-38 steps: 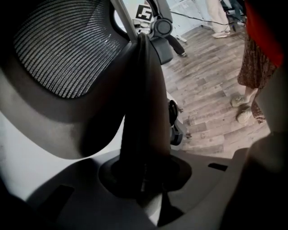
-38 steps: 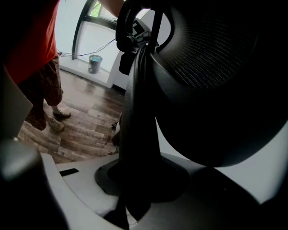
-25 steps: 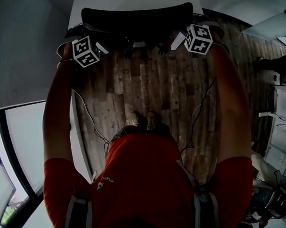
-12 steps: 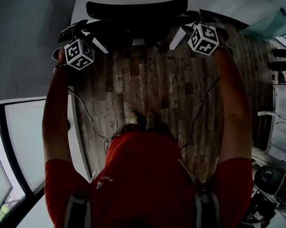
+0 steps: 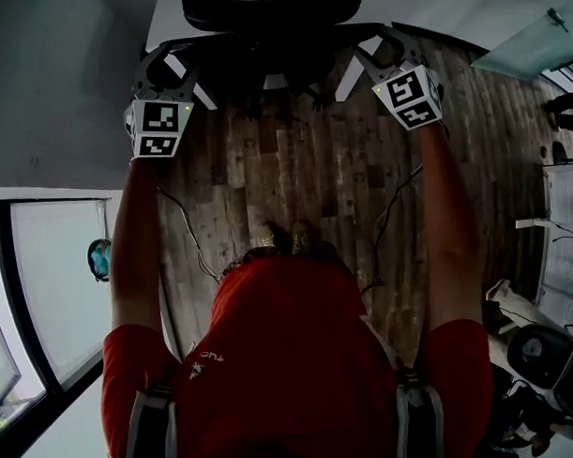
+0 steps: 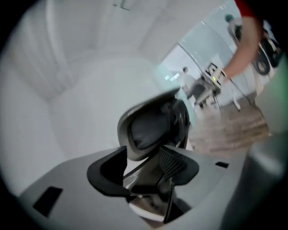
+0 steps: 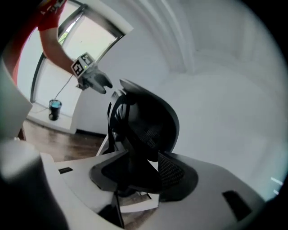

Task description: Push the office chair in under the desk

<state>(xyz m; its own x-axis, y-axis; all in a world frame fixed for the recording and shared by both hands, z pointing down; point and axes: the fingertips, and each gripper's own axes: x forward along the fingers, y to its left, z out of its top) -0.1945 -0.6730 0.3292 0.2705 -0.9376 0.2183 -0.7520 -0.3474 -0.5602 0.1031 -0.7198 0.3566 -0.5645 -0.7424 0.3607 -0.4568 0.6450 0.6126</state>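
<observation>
Left tongs (image 6: 143,164) and right tongs (image 7: 144,173) flank the black mesh office chair (image 5: 271,7) for an even push, jaws closing around its frame, not yet gripping. It sits ahead of them, largely beneath the white worktop (image 5: 425,12).

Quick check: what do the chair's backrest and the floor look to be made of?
Chair backrest: black, matt, likely mesh fabric on a plastic frame; a fine weave shows in the right gripper view.
Floor: wood or wood-look planks, weathered grey-brown, with visible seams and grain; solid wood or laminate, I can't tell.
</observation>
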